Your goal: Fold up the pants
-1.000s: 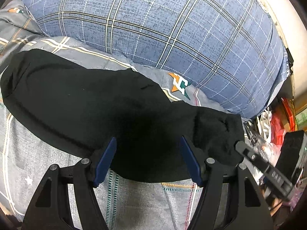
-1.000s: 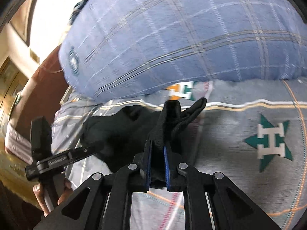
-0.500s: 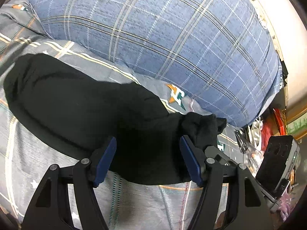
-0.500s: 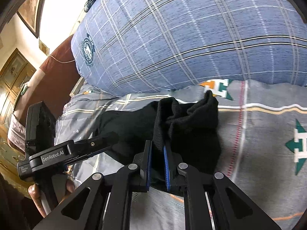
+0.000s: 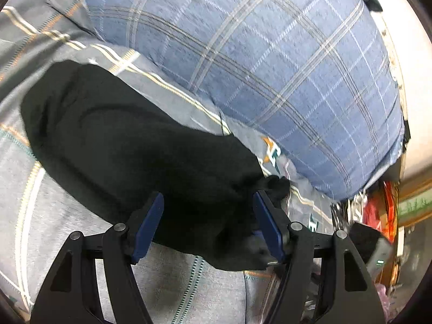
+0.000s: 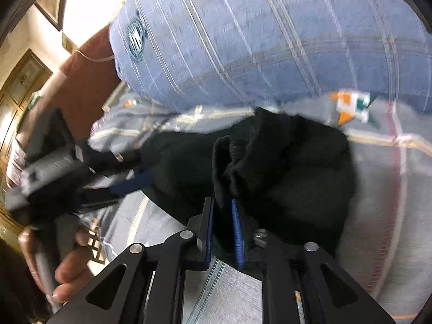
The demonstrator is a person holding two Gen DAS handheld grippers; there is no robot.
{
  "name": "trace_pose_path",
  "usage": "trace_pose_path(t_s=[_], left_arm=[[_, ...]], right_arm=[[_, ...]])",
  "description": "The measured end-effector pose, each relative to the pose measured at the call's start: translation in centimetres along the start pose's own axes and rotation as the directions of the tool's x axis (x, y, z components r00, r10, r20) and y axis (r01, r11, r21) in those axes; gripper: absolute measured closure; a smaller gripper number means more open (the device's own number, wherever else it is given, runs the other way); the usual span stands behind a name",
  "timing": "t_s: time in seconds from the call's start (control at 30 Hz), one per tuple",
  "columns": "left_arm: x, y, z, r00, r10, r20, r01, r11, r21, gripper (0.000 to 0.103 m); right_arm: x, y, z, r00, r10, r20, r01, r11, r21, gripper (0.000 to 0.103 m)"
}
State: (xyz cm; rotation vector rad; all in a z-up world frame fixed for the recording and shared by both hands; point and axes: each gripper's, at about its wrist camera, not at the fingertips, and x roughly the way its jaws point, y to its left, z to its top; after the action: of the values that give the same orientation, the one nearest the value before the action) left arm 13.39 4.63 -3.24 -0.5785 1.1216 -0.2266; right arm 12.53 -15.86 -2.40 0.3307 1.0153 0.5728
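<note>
The black pants point(image 5: 140, 151) lie as a long band on the grey patterned bedsheet point(image 5: 54, 229), running from upper left to lower right. My left gripper point(image 5: 208, 216) is open, its blue pads astride the pants near their right end. My right gripper point(image 6: 222, 210) is shut on a bunched end of the black pants point(image 6: 270, 167) and holds it folded over the rest. The left gripper also shows in the right wrist view point(image 6: 89, 178), blurred, at the left.
A big blue plaid pillow point(image 5: 270, 67) lies just behind the pants. Clutter in red and white point(image 5: 375, 210) sits past the bed's right edge. A brown headboard point(image 6: 83, 81) and a wooden door point(image 6: 21, 86) stand at the left in the right wrist view.
My right gripper has carried the pants' end leftward over the rest, so the band now looks shorter. My left gripper stays open over the pants and has shifted closer to the right gripper.
</note>
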Motion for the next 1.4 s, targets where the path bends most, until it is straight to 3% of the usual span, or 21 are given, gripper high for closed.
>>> trace_pose_path(t_s=[0.1, 0.2, 0.3, 0.37, 0.43, 0.5, 0.6, 0.67, 0.7, 0.73, 0.83, 0.9, 0.93, 0.97, 1.07, 1.17, 1.4], left_arm=[[1.1, -0.6, -0.5, 0.999, -0.019, -0.048, 0.02, 1.0, 0.014, 0.035], [1.5, -1.0, -1.0, 0.997, -0.035, -0.066, 0.037, 0.999, 0.024, 0.035], [1.6, -1.8, -1.5, 0.998, -0.037, -0.059, 0.041, 0.998, 0.054, 0.035], [1.8, -2.5, -1.7, 0.997, -0.042, -0.061, 0.047, 0.996, 0.072, 0.035], [2.1, -3.2, -2.0, 0.998, -0.027, -0.057, 0.032, 0.994, 0.101, 0.035], [2.8, -3.9, -2.4, 0.999, 0.004, -0.053, 0.003, 0.991, 0.134, 0.035], [4.6, -5.0, -3.6, 0.994, 0.089, -0.058, -0.076, 0.977, 0.199, 0.035], [5.3, -5.2, -4.0, 0.987, 0.159, -0.026, -0.149, 0.965, 0.218, 0.054], [5.5, -5.0, -4.0, 0.983, 0.18, -0.022, -0.17, 0.959, 0.226, 0.089], [5.8, -4.7, -4.0, 0.981, 0.192, -0.033, -0.18, 0.957, 0.227, 0.097], [4.8, -3.2, -3.9, 0.993, 0.115, -0.034, -0.109, 0.983, 0.147, 0.098], [3.6, -2.7, -3.5, 0.998, 0.048, -0.028, -0.045, 0.993, 0.108, 0.098], [3.2, -2.4, -3.2, 0.999, 0.027, -0.026, -0.024, 0.996, 0.091, 0.098], [3.1, -2.0, -3.0, 0.999, 0.049, -0.019, -0.047, 0.996, 0.081, 0.098], [4.4, -1.5, -2.9, 0.991, 0.129, -0.041, -0.126, 0.989, 0.073, 0.098], [5.1, -1.3, -3.2, 0.984, 0.162, -0.072, -0.157, 0.985, 0.075, 0.098], [5.7, -1.6, -3.5, 0.975, 0.215, -0.061, -0.208, 0.973, 0.1, 0.097]], right_arm=[[1.3, -0.2, -0.6, 0.995, 0.073, -0.072, -0.071, 0.997, 0.033, 0.082], [-1.3, 0.0, -0.4, 0.998, 0.062, -0.024, -0.062, 0.998, 0.001, 0.073], [-4.1, -0.8, -0.2, 0.998, 0.039, 0.047, -0.039, 0.999, 0.0, 0.059], [-5.3, -2.2, 0.0, 0.995, 0.042, 0.091, -0.045, 0.998, 0.035, 0.058], [-5.5, -3.2, 0.2, 0.995, -0.019, 0.096, 0.012, 0.997, 0.075, 0.058], [-4.4, -3.6, 0.3, 0.992, -0.114, 0.054, 0.109, 0.99, 0.084, 0.061], [-2.3, -4.1, -0.5, 0.987, -0.161, -0.019, 0.162, 0.984, 0.076, 0.074], [-1.7, -4.5, -0.8, 0.988, -0.139, -0.061, 0.144, 0.987, 0.078, 0.083], [-1.5, -4.4, -1.0, 0.989, -0.129, -0.073, 0.134, 0.988, 0.073, 0.083], [-1.5, -4.3, -1.0, 0.989, -0.127, -0.072, 0.132, 0.989, 0.064, 0.083], [-2.7, -4.8, -0.5, 0.993, -0.109, -0.04, 0.112, 0.991, 0.08, 0.076], [-3.7, -5.9, -0.1, 0.996, -0.087, -0.018, 0.089, 0.989, 0.12, 0.06], [-4.1, -6.7, 0.0, 0.996, -0.092, -0.008, 0.092, 0.985, 0.147, 0.047], [-4.2, -7.1, 0.0, 0.995, -0.096, -0.007, 0.096, 0.981, 0.167, 0.041], [-2.9, -8.6, -0.2, 0.997, -0.049, -0.056, 0.061, 0.972, 0.225, 0.041], [-0.8, -9.1, -0.8, 0.993, 0.0, -0.121, 0.031, 0.966, 0.258, 0.041], [0.6, -7.1, -1.4, 0.99, -0.042, -0.135, 0.067, 0.979, 0.193, 0.052]])
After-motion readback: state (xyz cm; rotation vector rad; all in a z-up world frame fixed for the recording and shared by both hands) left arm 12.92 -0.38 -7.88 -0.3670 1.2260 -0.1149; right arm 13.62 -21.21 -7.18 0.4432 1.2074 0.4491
